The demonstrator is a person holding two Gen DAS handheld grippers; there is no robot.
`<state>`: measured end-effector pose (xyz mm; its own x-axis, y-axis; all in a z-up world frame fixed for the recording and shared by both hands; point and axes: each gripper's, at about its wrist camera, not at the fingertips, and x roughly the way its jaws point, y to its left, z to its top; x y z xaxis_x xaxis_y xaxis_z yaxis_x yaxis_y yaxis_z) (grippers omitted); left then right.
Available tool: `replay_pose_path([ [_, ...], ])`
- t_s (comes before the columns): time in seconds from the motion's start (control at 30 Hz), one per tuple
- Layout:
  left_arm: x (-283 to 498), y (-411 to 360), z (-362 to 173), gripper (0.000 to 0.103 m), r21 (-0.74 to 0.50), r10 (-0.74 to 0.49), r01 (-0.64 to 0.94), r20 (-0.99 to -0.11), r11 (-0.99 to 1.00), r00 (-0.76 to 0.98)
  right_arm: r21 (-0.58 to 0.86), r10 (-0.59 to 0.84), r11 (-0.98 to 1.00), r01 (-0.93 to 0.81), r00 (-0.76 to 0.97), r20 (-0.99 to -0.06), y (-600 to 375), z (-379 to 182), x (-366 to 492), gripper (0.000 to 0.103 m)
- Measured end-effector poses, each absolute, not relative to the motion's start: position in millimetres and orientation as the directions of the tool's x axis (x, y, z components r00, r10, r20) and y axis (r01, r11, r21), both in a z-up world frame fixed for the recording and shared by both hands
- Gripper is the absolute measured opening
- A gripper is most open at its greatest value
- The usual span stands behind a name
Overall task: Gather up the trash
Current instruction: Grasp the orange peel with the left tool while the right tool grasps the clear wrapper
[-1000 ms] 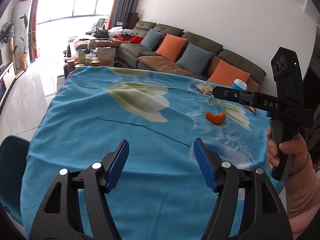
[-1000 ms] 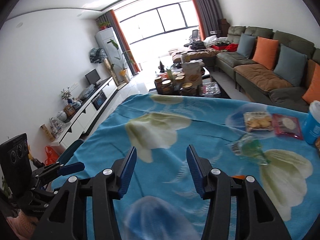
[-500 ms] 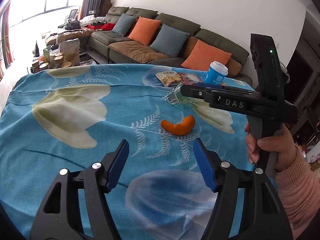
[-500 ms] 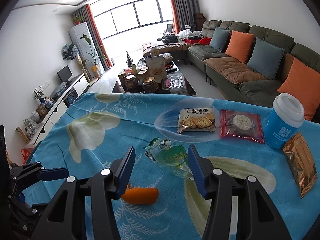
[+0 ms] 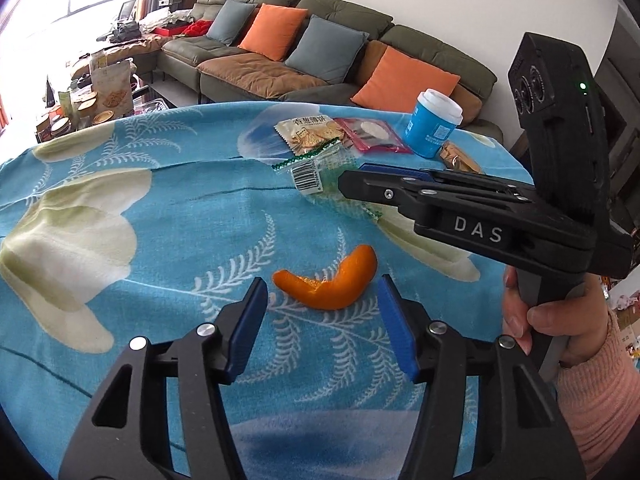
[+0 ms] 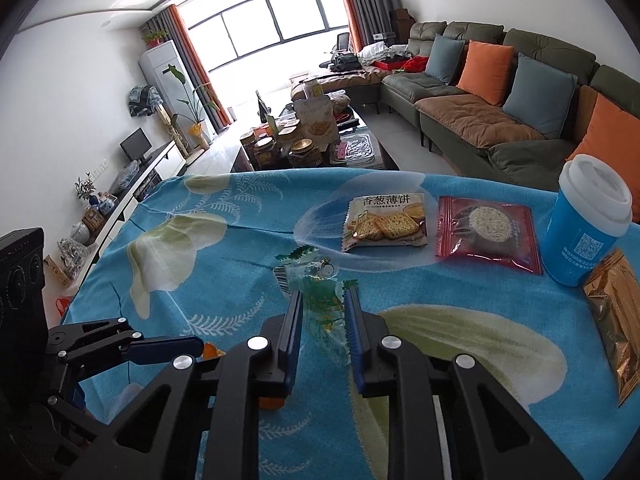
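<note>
On the blue flowered tablecloth (image 5: 168, 240), an orange peel (image 5: 332, 284) lying just ahead of the left gripper (image 5: 320, 320), jaws apart and lately narrowing, not touching it. Further along, a crumpled clear-and-green wrapper (image 6: 320, 292) pinched between the blue pads of the right gripper (image 6: 323, 334), jaws freshly drawn in on it. Beyond, toward the sofa side: a cracker packet (image 6: 384, 222), a red snack packet (image 6: 488, 236), a blue cup (image 6: 584, 228) with white lid, a gold packet (image 6: 616, 312).

A home living room is being shown: sofa (image 6: 500, 120) with cushions (image 6: 484, 66), TV (image 6: 136, 146), big window (image 6: 272, 20), coffee table (image 6: 360, 152) being crowded with jars (image 6: 304, 152).
</note>
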<state>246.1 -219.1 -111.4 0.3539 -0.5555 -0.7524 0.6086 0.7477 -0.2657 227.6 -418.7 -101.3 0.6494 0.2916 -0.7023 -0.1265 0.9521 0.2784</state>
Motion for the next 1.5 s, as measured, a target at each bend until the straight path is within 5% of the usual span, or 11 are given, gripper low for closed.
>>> replay_pose_path([
  [0.33, 252, -221, -113, 0.026, -0.297, -0.583, 0.616, -0.74, 0.729, 0.334, 0.342, 0.348, 0.929, -0.14, 0.642, -0.683, -425, -100, 227, 0.005],
  [0.8, 221, -172, -93, 0.022, -0.298, -0.594, 0.589, -0.694, 0.751, 0.406, 0.379, 0.396, 0.909, -0.173, 0.641, -0.657, -424, -92, 216, 0.002],
  [0.87, 217, -158, -90, 0.022, -0.302, -0.592, 0.576, -0.687, 0.759, 0.42, 0.367, 0.386, 0.914, -0.172, 0.643, -0.662, -421, -92, 215, 0.006],
  [1.0, 209, -133, -87, 0.022, -0.311, -0.585, 0.547, -0.679, 0.777, 0.444, 0.36, 0.369, 0.92, -0.152, 0.645, -0.669, -420, -94, 219, 0.034],
  [1.5, 181, -61, -89, 0.022, -0.324, -0.535, 0.447, -0.67, 0.834, 0.514, 0.384, 0.441, 0.895, -0.229, 0.598, -0.67, -401, -97, 205, 0.047],
])
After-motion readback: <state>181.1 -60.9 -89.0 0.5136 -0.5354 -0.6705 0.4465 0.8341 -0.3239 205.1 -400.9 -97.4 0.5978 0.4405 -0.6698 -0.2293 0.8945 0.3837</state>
